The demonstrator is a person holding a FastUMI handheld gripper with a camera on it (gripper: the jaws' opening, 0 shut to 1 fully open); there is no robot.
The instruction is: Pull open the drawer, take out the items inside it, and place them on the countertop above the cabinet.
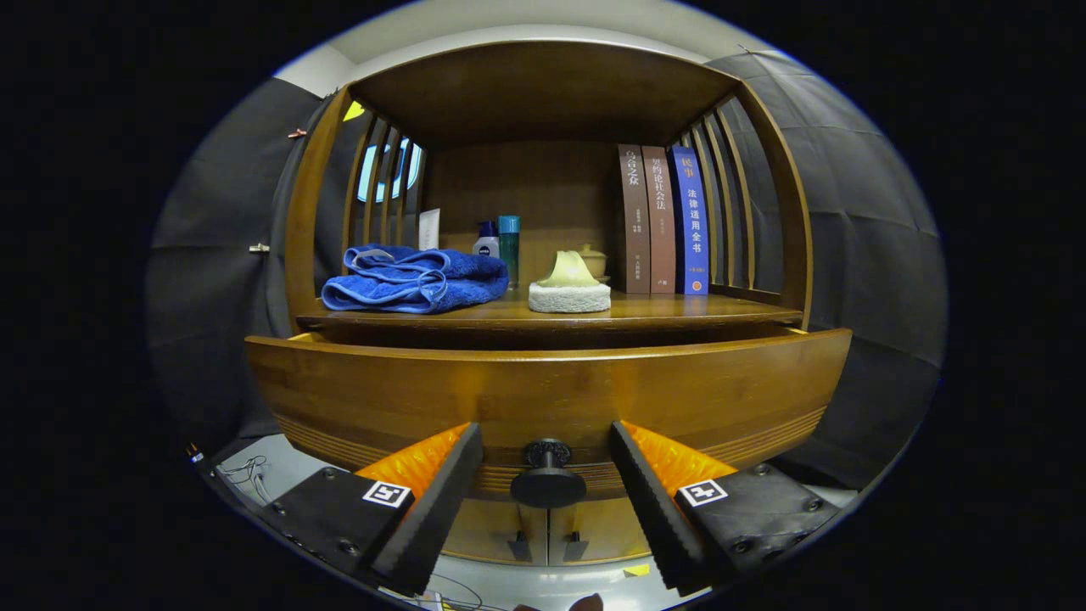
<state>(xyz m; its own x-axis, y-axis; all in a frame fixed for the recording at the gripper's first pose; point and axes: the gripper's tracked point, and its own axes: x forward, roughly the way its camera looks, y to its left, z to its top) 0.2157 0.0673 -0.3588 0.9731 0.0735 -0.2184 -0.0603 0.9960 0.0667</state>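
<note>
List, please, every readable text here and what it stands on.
"乌合之众": left brown book spine.
"法律适用全书": blue book spine.
Middle brown book spine: blurred.
Bottles: print too small.
Gripper open, fingers flanking the drawer knob.

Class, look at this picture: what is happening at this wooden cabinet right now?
A hand-held gripper faces the cabinet's drawer, its fingers open either side of the dark knob, not pressing it. The drawer stands pulled out a little. On the countertop above lie a blue towel, a sponge, bottles and books.
</note>
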